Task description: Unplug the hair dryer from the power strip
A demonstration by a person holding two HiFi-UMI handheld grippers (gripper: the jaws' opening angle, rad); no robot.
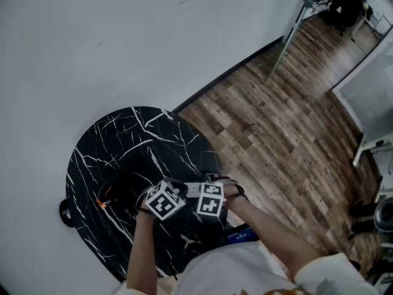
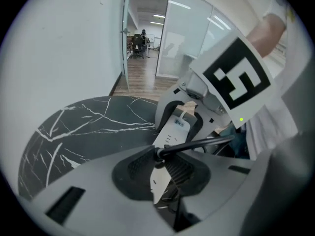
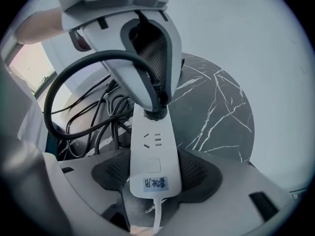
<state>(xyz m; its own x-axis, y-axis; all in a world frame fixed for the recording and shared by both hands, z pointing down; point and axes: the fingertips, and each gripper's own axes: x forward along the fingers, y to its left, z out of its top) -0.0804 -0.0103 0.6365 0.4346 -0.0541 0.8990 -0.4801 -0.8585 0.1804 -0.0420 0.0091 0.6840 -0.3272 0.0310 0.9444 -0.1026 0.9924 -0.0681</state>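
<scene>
**Plug gripped, not yet pulled**

Both grips are made, and only the pull remains. My right gripper is clamped across the labelled end of the strip, over the table. My left gripper is closed on the plug. I judge the plug still seated in the strip's far socket, its cord looping away to the left.

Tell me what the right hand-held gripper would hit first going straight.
The right hand-held gripper grips the power strip; pushed on, it would probably meet the black plug, with the left hand-held gripper clamped on it.
</scene>
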